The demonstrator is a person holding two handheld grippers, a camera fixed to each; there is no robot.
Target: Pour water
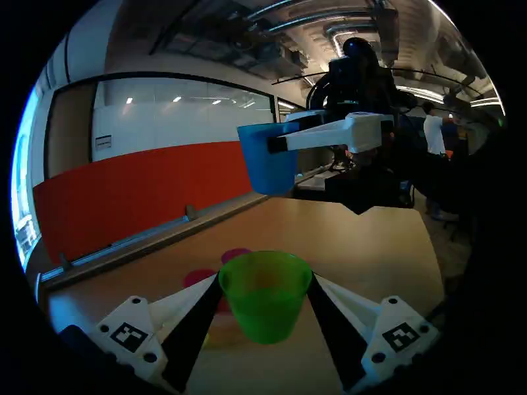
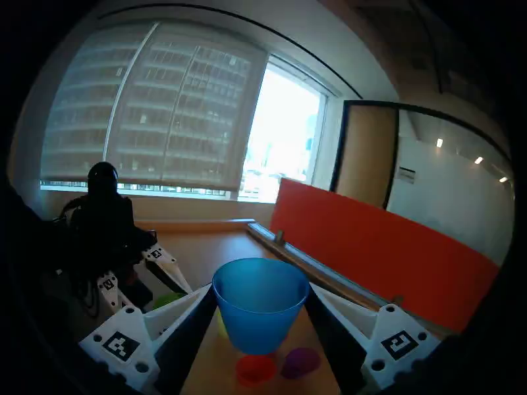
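Table (image 1: 369,243) of wood below the green cup (image 1: 265,309). Left gripper (image 1: 263,289) clamped on that green cup, upright; right gripper (image 2: 260,299) clamped on blue cup (image 2: 260,319), above and beyond the green cup, well apart. Bring blue rim over the green cup's mouth, tip slowly and keep the green cup level.

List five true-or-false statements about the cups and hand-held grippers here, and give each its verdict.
1. The left hand-held gripper grips a green cup. True.
2. The right hand-held gripper grips a red cup. False: it grips a blue cup.
3. The blue cup is turned upside down. False: its open mouth faces up.
4. In the left gripper view, the blue cup appears above the green cup. True.
5. A small red cup and a purple cup sit on the wooden table. True.
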